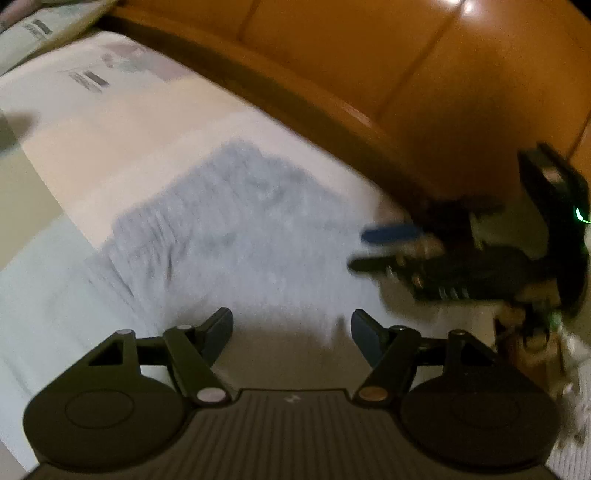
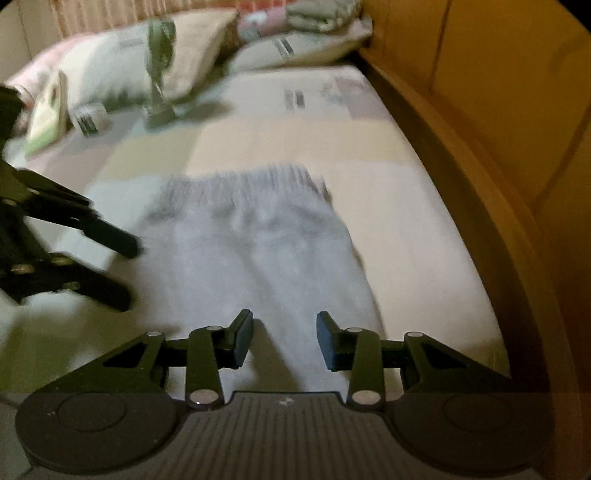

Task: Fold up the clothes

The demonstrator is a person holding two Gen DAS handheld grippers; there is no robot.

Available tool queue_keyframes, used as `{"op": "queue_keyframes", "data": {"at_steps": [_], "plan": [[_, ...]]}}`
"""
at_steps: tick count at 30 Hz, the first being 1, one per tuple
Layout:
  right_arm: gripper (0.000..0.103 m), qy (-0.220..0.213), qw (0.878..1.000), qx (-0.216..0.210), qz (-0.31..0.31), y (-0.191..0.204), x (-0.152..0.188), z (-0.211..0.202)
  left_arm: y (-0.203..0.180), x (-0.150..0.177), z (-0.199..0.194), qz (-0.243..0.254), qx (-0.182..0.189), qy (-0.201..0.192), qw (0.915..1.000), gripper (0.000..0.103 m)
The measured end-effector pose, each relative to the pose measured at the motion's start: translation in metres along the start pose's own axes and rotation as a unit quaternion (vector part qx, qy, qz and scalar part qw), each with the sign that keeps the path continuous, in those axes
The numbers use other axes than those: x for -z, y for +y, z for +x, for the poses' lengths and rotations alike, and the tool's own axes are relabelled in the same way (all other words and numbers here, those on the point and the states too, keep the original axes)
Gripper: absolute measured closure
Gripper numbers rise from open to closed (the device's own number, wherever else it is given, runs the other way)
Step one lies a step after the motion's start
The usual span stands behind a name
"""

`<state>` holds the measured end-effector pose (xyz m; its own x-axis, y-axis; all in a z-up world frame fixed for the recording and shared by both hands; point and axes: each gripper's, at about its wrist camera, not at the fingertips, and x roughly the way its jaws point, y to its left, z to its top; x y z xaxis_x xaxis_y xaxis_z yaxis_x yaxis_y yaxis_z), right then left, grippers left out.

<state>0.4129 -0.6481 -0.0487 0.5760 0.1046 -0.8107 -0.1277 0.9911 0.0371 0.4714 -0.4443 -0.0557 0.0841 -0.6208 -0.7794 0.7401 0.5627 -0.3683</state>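
A light grey garment (image 2: 255, 243) with a ribbed band (image 2: 251, 181) at its far end lies flat on the bed; it also shows in the left wrist view (image 1: 221, 229). My right gripper (image 2: 285, 336) hovers over the garment's near end. Its jaws stand apart and no cloth is pinched between the pads. My left gripper (image 1: 291, 328) is open over the garment's near edge and holds nothing. Each gripper appears in the other's view: the left gripper (image 2: 127, 273) at the garment's left side, the right gripper (image 1: 360, 250) at its right side. Both views are blurred.
The bed sheet (image 2: 388, 206) has pastel patches. Pillows (image 2: 122, 70), a green stand-like object (image 2: 159, 74), a small jar (image 2: 88, 118) and a booklet (image 2: 44, 122) lie at the far end. Folded cloth (image 2: 317, 14) rests on another pillow. An orange wooden frame (image 2: 480, 184) runs along the right side.
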Motion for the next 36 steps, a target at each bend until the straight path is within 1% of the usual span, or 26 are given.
{"op": "queue_keyframes", "data": {"at_steps": [2,3,5,9,11,12,14,15,17,20,22,23,27,29,30,33,36], "plan": [[0.06,-0.005,1.0,-0.001,0.024,-0.007,0.001,0.0,-0.007,0.006,0.004,0.027,-0.039,0.022,0.9986,0.032],[0.06,-0.007,0.999,0.002,0.032,-0.009,0.0,-0.002,-0.011,0.009,0.002,0.035,-0.049,0.027,0.9978,0.032],[0.059,-0.013,0.999,0.024,0.03,-0.01,-0.002,-0.011,-0.016,0.011,-0.007,0.035,-0.05,0.027,0.9978,0.032],[0.059,-0.008,0.999,0.03,0.038,-0.013,0.013,-0.032,-0.032,0.007,-0.022,0.057,-0.045,-0.004,0.9974,0.032],[0.059,0.005,0.999,0.035,0.041,-0.014,0.025,-0.038,-0.042,0.003,-0.017,0.07,-0.035,-0.01,0.9969,0.032],[0.059,0.012,0.998,0.038,0.042,-0.013,0.031,-0.04,-0.046,0.002,-0.012,0.075,-0.03,-0.009,0.9967,0.032],[0.059,0.025,0.998,0.043,0.047,-0.011,0.043,-0.044,-0.049,0.005,0.0,0.078,-0.022,0.006,0.9967,0.031],[0.059,0.029,0.997,0.046,0.049,-0.01,0.049,-0.047,-0.048,0.01,0.006,0.078,-0.026,0.016,0.9965,0.031],[0.059,0.037,0.997,0.052,0.053,-0.008,0.06,-0.052,-0.042,0.02,0.012,0.082,-0.042,0.024,0.9955,0.031],[0.058,0.045,0.995,0.06,0.064,-0.007,0.075,-0.06,-0.045,0.023,0.005,0.095,-0.049,0.04,0.9935,0.029],[0.057,0.043,0.994,0.063,0.082,-0.007,0.082,-0.067,-0.049,0.016,0.0,0.104,-0.051,0.051,0.9919,0.029],[0.056,0.042,0.993,0.065,0.092,-0.006,0.085,-0.07,-0.052,0.008,-0.001,0.111,-0.051,0.046,0.9915,0.029],[0.055,0.036,0.989,0.07,0.129,0.005,0.097,-0.08,-0.058,-0.028,0.007,0.125,-0.043,-0.001,0.9913,0.029],[0.055,0.036,0.987,0.069,0.143,0.012,0.101,-0.082,-0.058,-0.042,0.025,0.125,-0.042,-0.004,0.9912,0.028],[0.055,0.036,0.986,0.068,0.147,0.014,0.103,-0.083,-0.056,-0.045,0.034,0.128,-0.048,0.0,0.9907,0.027],[0.054,0.034,0.985,0.071,0.154,0.019,0.108,-0.086,-0.039,-0.043,0.052,0.114,-0.108,0.029,0.9872,0.028],[0.053,0.031,0.984,0.077,0.16,0.016,0.113,-0.09,-0.026,-0.039,0.031,0.095,-0.13,0.016,0.9869,0.029]]}}
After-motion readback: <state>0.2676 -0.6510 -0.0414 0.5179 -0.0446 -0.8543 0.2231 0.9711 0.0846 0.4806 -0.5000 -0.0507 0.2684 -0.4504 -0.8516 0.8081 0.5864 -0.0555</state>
